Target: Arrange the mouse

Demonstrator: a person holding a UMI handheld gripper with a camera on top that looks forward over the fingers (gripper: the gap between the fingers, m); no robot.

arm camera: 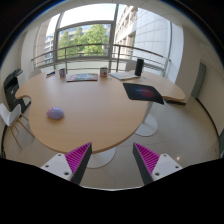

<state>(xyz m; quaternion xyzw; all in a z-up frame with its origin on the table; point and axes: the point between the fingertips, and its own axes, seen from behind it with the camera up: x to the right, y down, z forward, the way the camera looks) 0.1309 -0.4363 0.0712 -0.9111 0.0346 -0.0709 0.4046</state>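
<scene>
One mouse (55, 113) on table (95, 115); mousepad (143, 92) well apart; claw (112, 158) open; far clutter indistinct.

Large round wooden table (95, 105) on a white pedestal base (147, 126). Pale floor (190, 125). Tall windows (88, 35) behind admit daylight; trees and a building outside. Chair (12, 100) beside the table.
</scene>
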